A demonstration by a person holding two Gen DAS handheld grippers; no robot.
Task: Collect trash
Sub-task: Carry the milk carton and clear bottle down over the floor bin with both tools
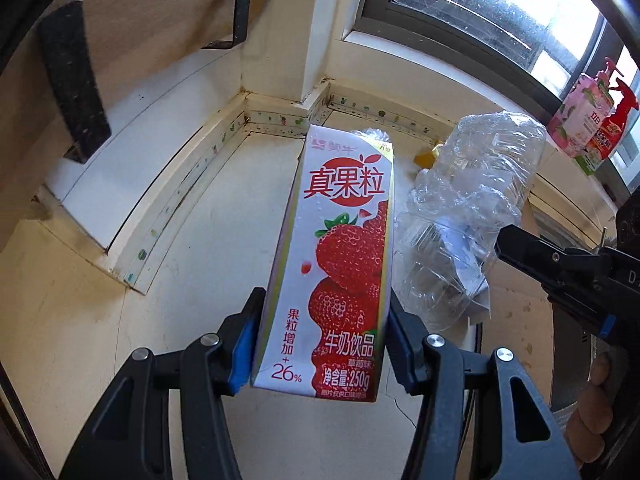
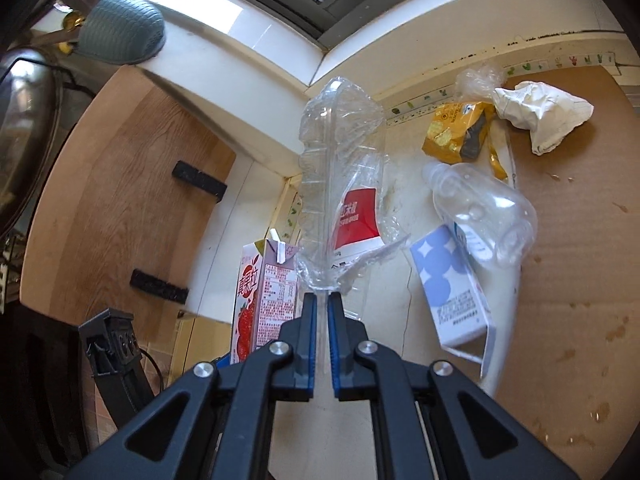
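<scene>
Trash half gathered: left gripper [image 1: 322,344] clamps strawberry milk carton [image 1: 340,264], right gripper [image 2: 322,312] pinches crushed clear bottle [image 2: 340,184]; beside it, blue carton [image 2: 452,288], snack wrapper [image 2: 456,132], crumpled paper [image 2: 540,114] remain.

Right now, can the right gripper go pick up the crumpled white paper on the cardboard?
Probably not yet. The right gripper is shut on the crushed clear bottle, so its jaws are full. The white paper itself lies uncovered on the cardboard.
</scene>
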